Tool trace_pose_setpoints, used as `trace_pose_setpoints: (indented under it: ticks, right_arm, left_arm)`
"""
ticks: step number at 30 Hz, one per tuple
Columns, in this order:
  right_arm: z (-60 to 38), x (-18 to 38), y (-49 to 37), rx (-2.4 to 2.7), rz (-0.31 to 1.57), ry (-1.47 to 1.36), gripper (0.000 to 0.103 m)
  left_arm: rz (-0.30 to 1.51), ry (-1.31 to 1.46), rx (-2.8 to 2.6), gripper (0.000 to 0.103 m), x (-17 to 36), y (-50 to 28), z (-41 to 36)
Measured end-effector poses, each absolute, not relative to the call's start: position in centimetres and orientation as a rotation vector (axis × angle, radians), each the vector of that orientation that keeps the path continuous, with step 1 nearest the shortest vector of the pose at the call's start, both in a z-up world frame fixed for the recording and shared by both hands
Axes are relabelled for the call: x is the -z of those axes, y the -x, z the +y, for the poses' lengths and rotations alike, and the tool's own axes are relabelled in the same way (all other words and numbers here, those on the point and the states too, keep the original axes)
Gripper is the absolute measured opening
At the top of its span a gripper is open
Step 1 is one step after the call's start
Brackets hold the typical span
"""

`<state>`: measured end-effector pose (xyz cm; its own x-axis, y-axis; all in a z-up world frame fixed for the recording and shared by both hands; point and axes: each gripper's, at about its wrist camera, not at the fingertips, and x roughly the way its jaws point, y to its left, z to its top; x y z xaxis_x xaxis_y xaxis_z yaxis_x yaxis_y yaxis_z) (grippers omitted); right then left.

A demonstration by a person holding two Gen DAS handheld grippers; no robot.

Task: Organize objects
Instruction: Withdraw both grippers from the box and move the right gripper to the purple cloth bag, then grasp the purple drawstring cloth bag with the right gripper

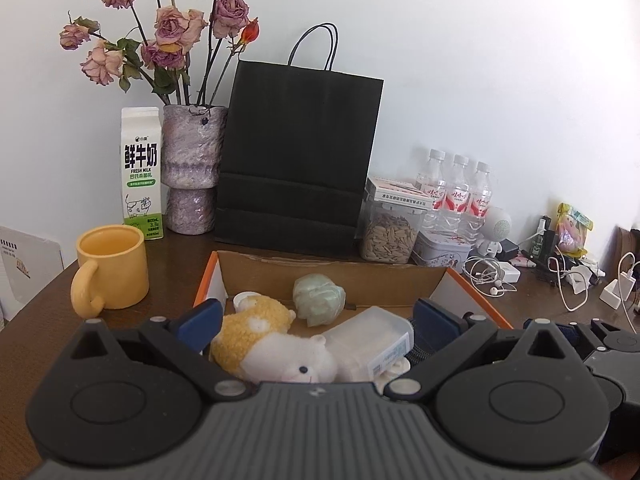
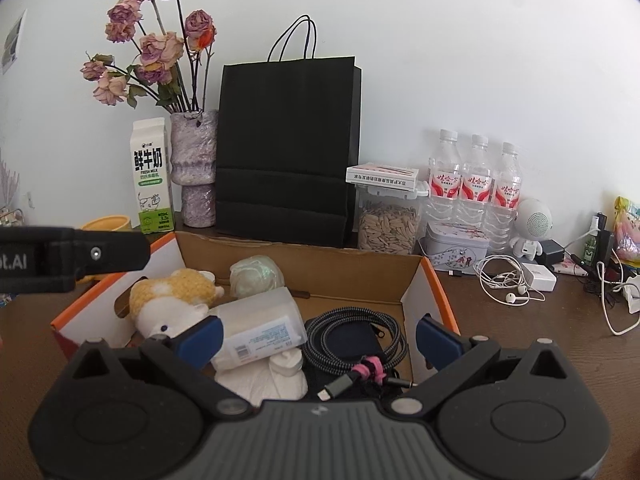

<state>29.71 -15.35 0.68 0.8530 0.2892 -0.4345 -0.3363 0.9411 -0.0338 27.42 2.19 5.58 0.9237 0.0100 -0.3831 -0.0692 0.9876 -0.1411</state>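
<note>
An open cardboard box with orange edges (image 1: 332, 276) (image 2: 352, 276) sits on the dark wooden table. Inside lie a yellow-and-white plush toy (image 1: 264, 340) (image 2: 172, 300), a pale green wrapped ball (image 1: 318, 298) (image 2: 256, 272), a frosted plastic container (image 1: 372, 340) (image 2: 260, 328) and a coiled braided cable with a pink tie (image 2: 356, 336). My left gripper (image 1: 316, 320) is open and empty above the box's near side. My right gripper (image 2: 316, 336) is open and empty over the cable. The left gripper's body (image 2: 72, 258) shows at the left of the right wrist view.
A yellow mug (image 1: 112, 268), milk carton (image 1: 142, 172), vase of dried roses (image 1: 192, 168) and black paper bag (image 1: 300, 160) stand behind the box. A seed jar (image 1: 388, 232), tin (image 1: 440, 248), water bottles (image 1: 456, 192), earphones (image 2: 508, 284), chargers and cables lie to the right.
</note>
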Motion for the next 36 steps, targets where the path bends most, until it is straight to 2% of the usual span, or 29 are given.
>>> trace_pose_setpoints:
  ticks: [22,36]
  right_arm:
    - [-15.7,3.3,-19.6,-0.396,0.626,0.149,0.103]
    - [-12.1,5.6,-18.6,-0.384,0.743,0.151,0.103]
  left_arm:
    - [0.512,0.120,-0.085,0.103,-2.3,-18.3,4.7]
    - [0.560,0.169,-0.086,0.103,-0.4,-15.2,6.4]
